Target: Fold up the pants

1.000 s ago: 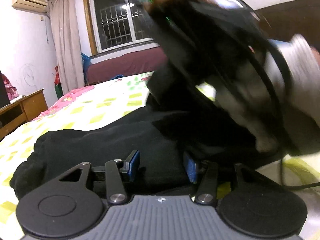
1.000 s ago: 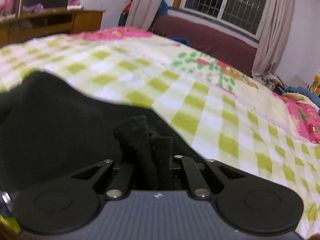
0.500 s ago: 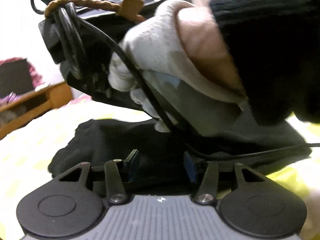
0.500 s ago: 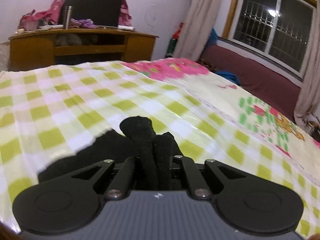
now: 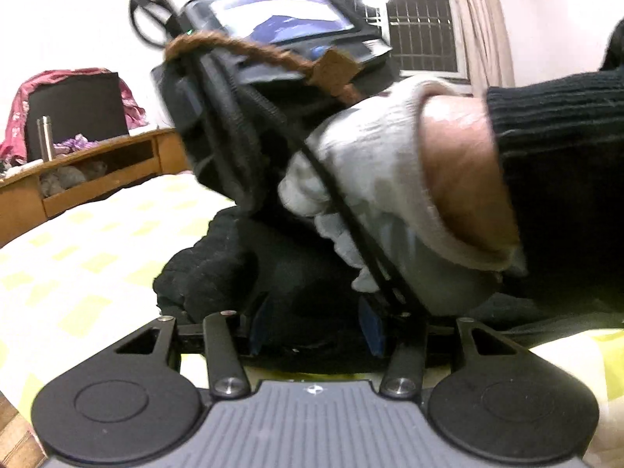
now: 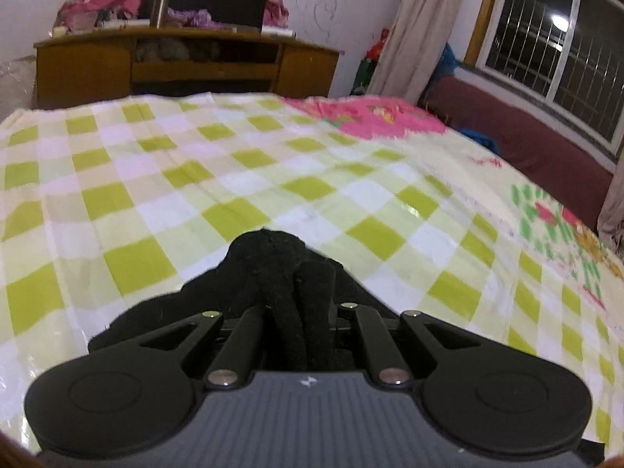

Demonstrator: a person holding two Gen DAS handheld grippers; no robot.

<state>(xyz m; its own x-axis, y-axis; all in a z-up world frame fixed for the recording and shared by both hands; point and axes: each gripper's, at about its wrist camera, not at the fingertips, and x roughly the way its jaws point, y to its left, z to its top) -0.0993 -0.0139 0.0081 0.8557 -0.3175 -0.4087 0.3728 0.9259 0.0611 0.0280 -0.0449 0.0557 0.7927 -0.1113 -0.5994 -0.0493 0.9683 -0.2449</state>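
The black pants [image 5: 218, 273] lie bunched on the checked bedspread [image 5: 78, 257]. My left gripper [image 5: 316, 325] is open, its blue-padded fingers low over the near edge of the pants with dark cloth between them. The gloved hand with the right gripper's body [image 5: 273, 117] fills the view just ahead. My right gripper [image 6: 298, 312] is shut on a thick fold of the black pants [image 6: 273, 265], which sticks out past the fingers above the bedspread [image 6: 195, 179].
A wooden cabinet [image 6: 183, 66] with a dark screen, a steel flask and clothes stands past the bed's far edge. A maroon sofa [image 6: 526, 144] sits under the barred window at right. A black cable [image 5: 351, 226] hangs across the gloved hand.
My right gripper has carried the pants fold further across the bed, turning toward the cabinet. The left gripper stayed low at the pants, still open, and turned left.
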